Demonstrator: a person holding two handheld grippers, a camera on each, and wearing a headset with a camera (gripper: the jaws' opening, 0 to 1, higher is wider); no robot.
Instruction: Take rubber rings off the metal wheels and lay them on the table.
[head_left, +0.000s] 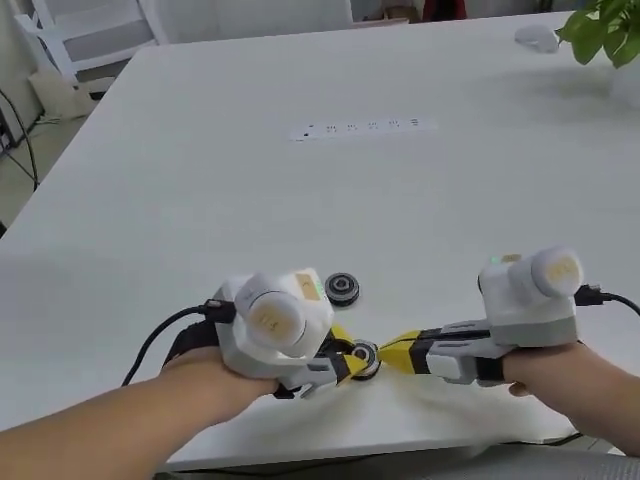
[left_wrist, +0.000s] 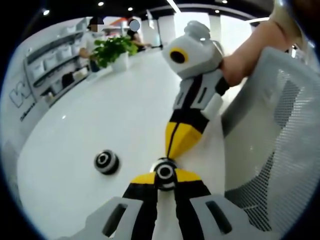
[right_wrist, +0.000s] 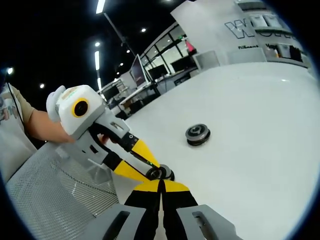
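Mesh chair (left_wrist: 280, 150): pale grey, at the person's side of the table.
Left tongs (head_left: 343, 364): just inside the table's near edge, carried in the left hand (head_left: 215, 380); the yellow-tipped jaws are clenched on a small metal wheel.
Held wheel (left_wrist: 165, 172): sits between the left tongs' tips, its bright hub facing that gripper's camera; low over the table, but I cannot tell whether it touches the surface.
Right tongs (head_left: 388, 352): come in from the right in the right hand (head_left: 545, 372); the jaws are pressed together and their tips meet the held wheel's rim. Whether they pinch any rubber cannot be told.
Second wheel (head_left: 342, 288): lies flat on the table just beyond the left tongs, apart from both pairs of tongs.
Rubber rings (left_wrist: 98, 165): a dark band around each wheel, on the held one as on the loose one.
Table (head_left: 200, 200): white and broad.
Socket strip (head_left: 362, 128): white, set in the middle of the table, well beyond the wheels.
Plant (head_left: 605, 30): green leaves at the far right corner, with a small pale object (head_left: 537, 38) just to its left, too blurred to name.
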